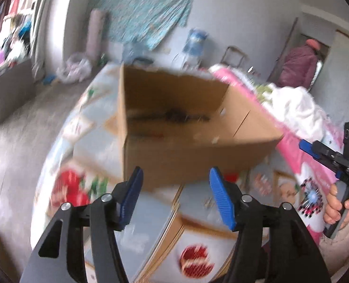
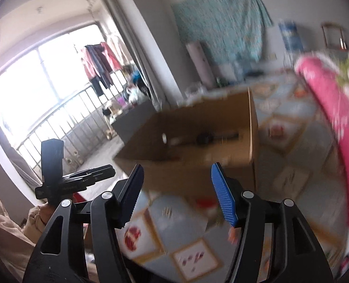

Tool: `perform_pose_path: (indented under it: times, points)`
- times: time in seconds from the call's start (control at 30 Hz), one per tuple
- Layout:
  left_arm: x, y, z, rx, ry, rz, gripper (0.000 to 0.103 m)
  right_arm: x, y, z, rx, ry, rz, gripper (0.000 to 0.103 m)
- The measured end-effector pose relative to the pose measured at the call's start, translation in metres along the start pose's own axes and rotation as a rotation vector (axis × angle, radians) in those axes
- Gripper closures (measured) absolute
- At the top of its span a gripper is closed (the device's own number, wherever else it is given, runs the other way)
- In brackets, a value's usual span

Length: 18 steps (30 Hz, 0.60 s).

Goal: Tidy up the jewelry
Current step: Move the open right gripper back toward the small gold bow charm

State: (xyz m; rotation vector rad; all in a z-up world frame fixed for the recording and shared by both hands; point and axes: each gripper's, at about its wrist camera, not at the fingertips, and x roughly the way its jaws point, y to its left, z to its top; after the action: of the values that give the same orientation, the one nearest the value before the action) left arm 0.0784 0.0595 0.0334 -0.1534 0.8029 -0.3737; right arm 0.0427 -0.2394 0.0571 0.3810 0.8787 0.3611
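Across the middle of both wrist views sits an open cardboard box on a patterned bedspread, and inside it, against the far wall, lies a dark smear that is probably the jewelry (too blurred to say whether it is a chain, beads or something else). A small pale round thing shows inside the box in the right wrist view; I cannot tell what it is.

The left gripper hangs at the lower centre of its frame, short of the box's near wall, its blue fingers apart with nothing between them. The right gripper does likewise, fingers spread and empty. It also shows at the right edge of the left view, carried in a hand.

Both pictures are heavily smeared, which suggests fast movement, and that is the main risk. A quick reach could clip the box's near rim and shove or tip the light carton. The jewelry looks thin and tangled, so open fingers closing hastily may pinch only a strand, drag the rest, or miss altogether. A pink blanket crowds the right side and could snag the right gripper.
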Motion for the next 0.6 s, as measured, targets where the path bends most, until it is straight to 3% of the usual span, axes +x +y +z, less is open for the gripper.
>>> perform_pose_path:
  times: [0.17, 0.27, 0.43, 0.6]
  points:
    - [0.025, 0.0, -0.03, 0.004, 0.062, 0.067, 0.046, 0.026, -0.009, -0.027, 0.07, 0.115, -0.068, 0.046]
    - [0.037, -0.011, -0.043, 0.043, 0.081, 0.058, 0.046, 0.039, -0.011, -0.038, 0.09, 0.161, -0.093, 0.046]
    - [0.054, -0.026, -0.061, 0.116, 0.118, 0.06, 0.046, 0.059, -0.001, -0.049, 0.054, 0.216, -0.151, 0.054]
    - [0.057, -0.035, -0.065, 0.175, 0.104, 0.071, 0.046, 0.072, 0.009, -0.052, -0.023, 0.239, -0.222, 0.059]
